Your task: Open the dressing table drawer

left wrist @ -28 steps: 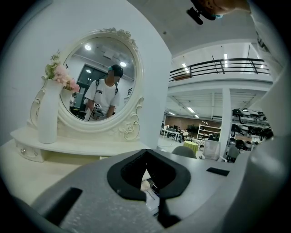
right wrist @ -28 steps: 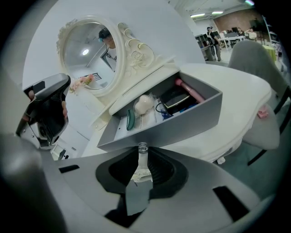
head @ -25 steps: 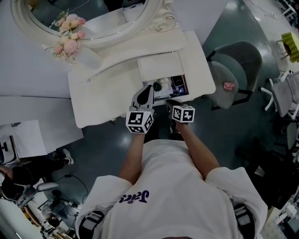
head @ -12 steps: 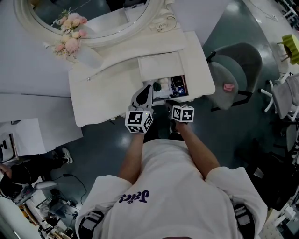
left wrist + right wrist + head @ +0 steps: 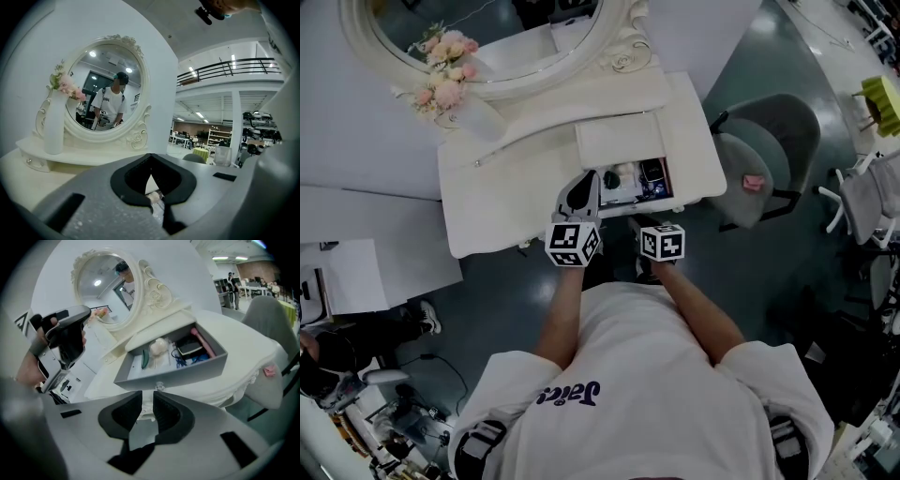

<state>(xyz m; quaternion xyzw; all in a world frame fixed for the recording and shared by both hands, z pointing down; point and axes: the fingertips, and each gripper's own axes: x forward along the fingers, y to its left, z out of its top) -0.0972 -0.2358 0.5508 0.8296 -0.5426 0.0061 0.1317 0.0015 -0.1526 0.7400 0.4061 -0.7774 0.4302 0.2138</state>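
Note:
The white dressing table (image 5: 506, 202) has its small drawer (image 5: 639, 180) pulled out, with several small items inside. In the right gripper view the drawer's grey front (image 5: 183, 373) and its little knob (image 5: 160, 386) lie just beyond my right gripper (image 5: 146, 404). Its jaws are opening and nothing sits between the pads. In the head view the right gripper (image 5: 641, 225) hangs just in front of the drawer. My left gripper (image 5: 581, 189) hovers over the tabletop left of the drawer, its jaws (image 5: 151, 176) shut on nothing. It also shows as the left gripper (image 5: 65, 341) in the right gripper view.
An oval mirror (image 5: 487, 37) stands at the back of the table, with a white vase of pink flowers (image 5: 441, 89) beside it. A grey chair (image 5: 769, 150) stands right of the table. Dark floor lies between the table's front edge and the person.
My right gripper has drawn back a little from the drawer front, toward the person. The left gripper has stayed where it was.

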